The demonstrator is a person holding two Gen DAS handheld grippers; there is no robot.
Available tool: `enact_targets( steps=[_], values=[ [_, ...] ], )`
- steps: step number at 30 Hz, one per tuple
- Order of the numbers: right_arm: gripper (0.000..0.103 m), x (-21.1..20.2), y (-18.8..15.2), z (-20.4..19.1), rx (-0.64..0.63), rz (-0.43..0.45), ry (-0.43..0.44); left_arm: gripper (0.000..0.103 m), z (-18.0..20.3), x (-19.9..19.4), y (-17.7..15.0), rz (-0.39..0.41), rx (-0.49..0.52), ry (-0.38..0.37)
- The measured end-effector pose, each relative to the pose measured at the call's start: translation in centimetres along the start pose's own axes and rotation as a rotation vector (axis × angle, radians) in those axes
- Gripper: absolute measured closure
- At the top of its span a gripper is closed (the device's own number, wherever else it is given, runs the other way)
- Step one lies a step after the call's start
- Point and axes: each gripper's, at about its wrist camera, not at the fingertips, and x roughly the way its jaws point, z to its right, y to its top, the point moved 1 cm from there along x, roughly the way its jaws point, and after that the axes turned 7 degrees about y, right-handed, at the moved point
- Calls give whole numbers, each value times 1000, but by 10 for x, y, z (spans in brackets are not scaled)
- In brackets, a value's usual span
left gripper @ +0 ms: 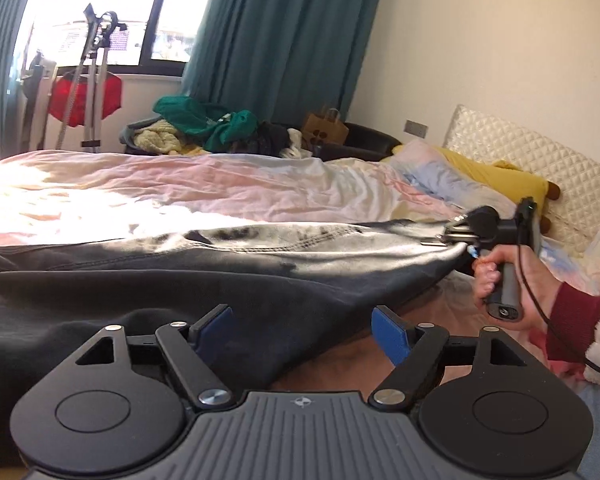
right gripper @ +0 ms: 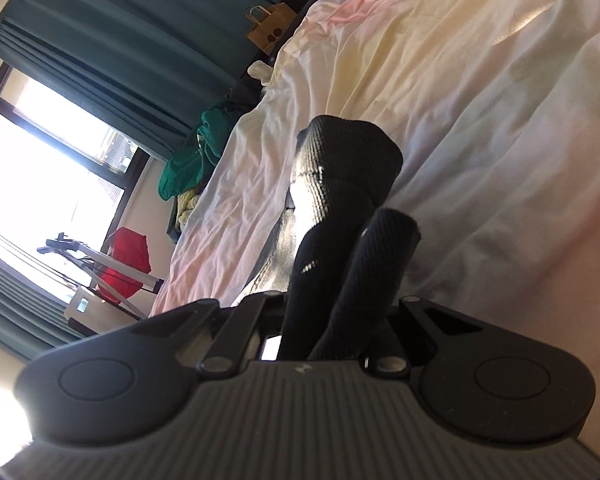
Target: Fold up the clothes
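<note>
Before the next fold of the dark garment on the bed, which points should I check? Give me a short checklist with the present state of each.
1. Right gripper clamps the dark garment: ok, ribbed edge bunched between its fingers.
2. Left gripper is free: ok, jaws open, nothing pinched.
3. Garment lies on the bed cover: ok, only the clamped end looks lifted.
4. Cable is clear of the fabric: ok.
5. Garment is flat underneath: cannot tell.

My left gripper (left gripper: 304, 334): black linkage, silver screws, blue pads, ribbed grey housing w/ small logo. Beside right gripper (left gripper: 454, 236), I see maroon sleeve (left gripper: 572, 320) w/ white fleece over it, black cable.
</note>
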Motion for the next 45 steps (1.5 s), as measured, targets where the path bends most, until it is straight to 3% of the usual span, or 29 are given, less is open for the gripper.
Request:
enact_targets(
  steps=[6, 10, 13, 18, 24, 27, 32, 37, 40, 45],
  values=[
    [94, 2, -3, 0, -19, -11, -27, 20, -70, 12, 26, -10, -121, 275],
    [94, 3, -7, -3, -40, -4, -57, 19, -95, 28, 28, -50, -109, 377],
    [94, 4, -11, -6, -56, 10, -86, 19, -102, 45, 13, -139, -90, 453],
    [94, 4, -13, -10, -85, 23, -99, 17, -99, 59, -6, -181, -9, 502],
    [94, 5, -14, -11, -116, 17, -112, 18, -98, 38, 0, -136, -83, 529],
    [94, 5, -14, -9, -102, 17, -105, 18, -95, 30, 3, -116, -65, 575],
    [94, 3, -14, -13, -113, 23, -98, 17, -99, 38, -6, -168, 11, 684],
    [94, 2, -14, -15, -135, 24, -98, 16, -99, 42, -8, -186, 17, 694],
    [94, 2, -15, -21, -186, 33, -98, 16, -100, 41, -5, -187, 4, 693],
    [94, -7, -25, -56, -377, 79, -110, 16, -100, 39, 1, -202, -19, 689]
  ],
)
